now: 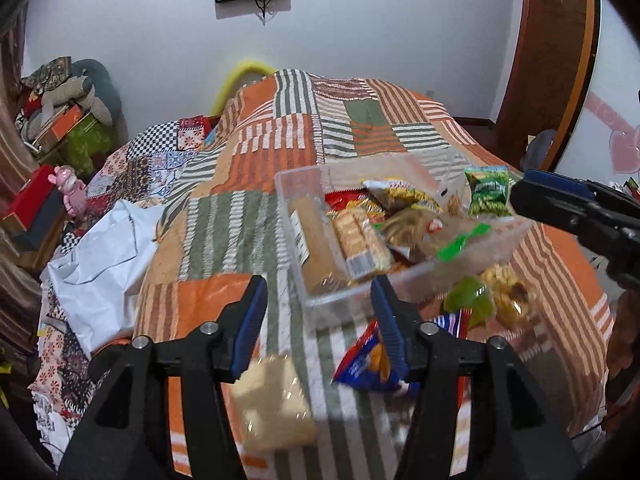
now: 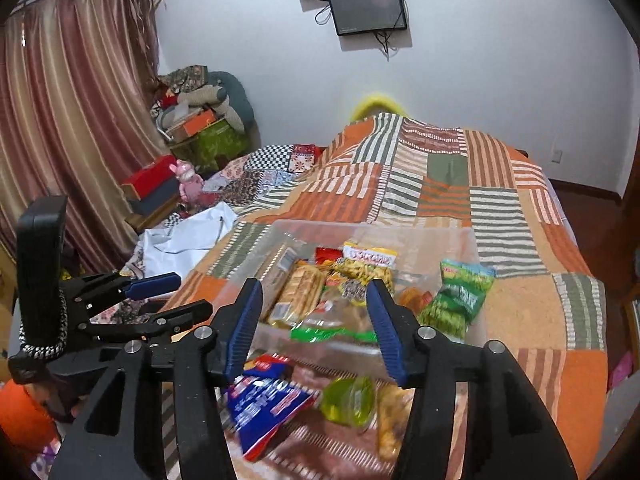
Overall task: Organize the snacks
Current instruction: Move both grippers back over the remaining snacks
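Note:
A clear plastic bin stands on the patchwork bedspread, filled with several snack packs. A green pack leans at its right side. In front of the bin, on the bed, lie a blue-and-red bag, a beige wafer pack, a yellow-green pack and a yellow snack pack. My left gripper hangs open over the bin's near corner, nothing between its fingers. My right gripper is open too, above the bin's front edge, holding nothing.
A white crumpled sheet lies on the bed's left side. Beyond it are a pink toy, red and dark boxes and a pile of things in the corner. A curtain hangs left; a wooden door frame stands right.

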Motion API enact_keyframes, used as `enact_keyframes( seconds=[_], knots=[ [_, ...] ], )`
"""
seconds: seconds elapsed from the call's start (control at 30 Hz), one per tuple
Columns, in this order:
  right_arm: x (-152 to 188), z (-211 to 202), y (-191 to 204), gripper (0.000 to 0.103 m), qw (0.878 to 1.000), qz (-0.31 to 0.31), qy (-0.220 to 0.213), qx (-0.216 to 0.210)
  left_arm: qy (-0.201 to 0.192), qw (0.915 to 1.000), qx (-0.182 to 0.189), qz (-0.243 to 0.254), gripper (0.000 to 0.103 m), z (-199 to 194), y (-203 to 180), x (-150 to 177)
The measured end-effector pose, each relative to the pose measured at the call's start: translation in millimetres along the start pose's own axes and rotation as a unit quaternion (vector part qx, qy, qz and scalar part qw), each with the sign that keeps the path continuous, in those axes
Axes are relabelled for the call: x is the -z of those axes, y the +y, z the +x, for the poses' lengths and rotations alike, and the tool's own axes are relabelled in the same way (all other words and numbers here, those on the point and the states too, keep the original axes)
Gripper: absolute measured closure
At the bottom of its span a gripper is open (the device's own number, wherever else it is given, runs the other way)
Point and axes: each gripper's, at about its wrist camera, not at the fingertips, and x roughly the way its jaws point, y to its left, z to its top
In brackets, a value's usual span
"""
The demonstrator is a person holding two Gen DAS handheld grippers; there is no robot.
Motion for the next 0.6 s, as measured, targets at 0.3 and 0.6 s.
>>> enact_keyframes(
  seconds=[0.3, 0.6],
  knots=[
    [25, -11, 6, 0.042, 1.000, 0.019, 0.008, -0.005, 0.005, 0.9998, -0.020, -0.008, 0.030, -20, 13, 35],
    [56, -2, 11, 0.040, 0.998, 0.037, 0.042, -0.010, 0.026, 0.9993, -0.010, -0.024, 0.029, -16, 23, 64]
  ],
)
